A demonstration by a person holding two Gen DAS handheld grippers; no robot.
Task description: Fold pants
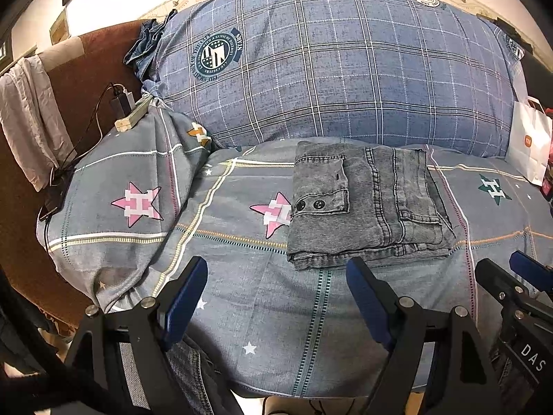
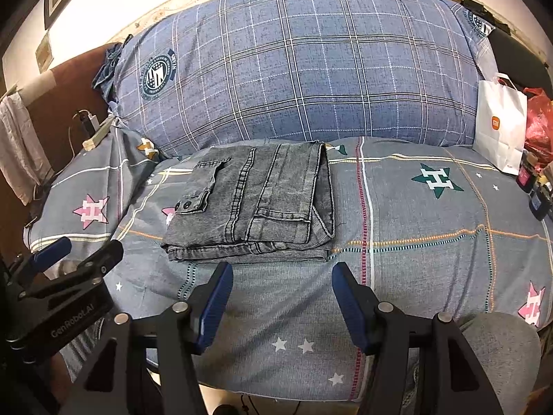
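- Grey pants (image 2: pixel 252 204) lie folded into a compact stack on the star-print bedsheet (image 2: pixel 414 214).
- Right gripper (image 2: pixel 281 297) hangs just short of them, blue fingers spread, holding nothing.
- Left gripper (image 2: pixel 77 247) at the left edge.
- White paper bag (image 2: pixel 501 131) far right.

- bed sheet (image 1: pixel 242 276): grey plaid, star-and-H prints
- big blue plaid pillow (image 1: pixel 328 69) at the head, crest logo
- white paper bag (image 2: pixel 499 128) upright at right edge, red plastic bag (image 2: pixel 539 121) just behind
- power strip (image 1: pixel 133 117) with chargers plugged in, left
- pale cloth (image 1: pixel 27 117) hung over brown headboard (image 1: pixel 90 69)
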